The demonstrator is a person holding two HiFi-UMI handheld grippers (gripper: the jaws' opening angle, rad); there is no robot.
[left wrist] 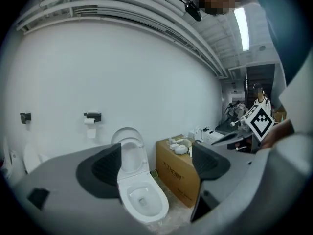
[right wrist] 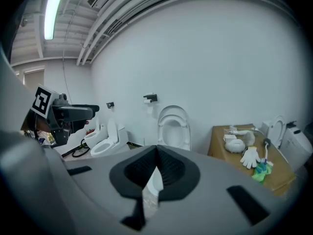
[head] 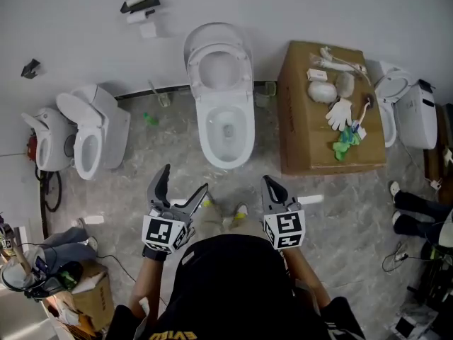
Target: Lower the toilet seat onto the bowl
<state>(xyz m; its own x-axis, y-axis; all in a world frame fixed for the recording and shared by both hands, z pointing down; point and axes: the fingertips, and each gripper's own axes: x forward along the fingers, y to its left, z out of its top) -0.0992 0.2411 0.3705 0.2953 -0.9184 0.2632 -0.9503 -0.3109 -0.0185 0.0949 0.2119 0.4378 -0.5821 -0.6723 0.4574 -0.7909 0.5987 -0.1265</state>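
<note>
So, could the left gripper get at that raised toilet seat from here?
Probably yes. The left gripper, jaws apart, faces the toilet seat with nothing between them but floor and the bowl; it would have to reach across the bowl.

Your right gripper: jaws closed tip to tip, nothing btwn. Straight ahead, toilet seat stands upright vs wall. Cardboard box just right, white glove on top.
</note>
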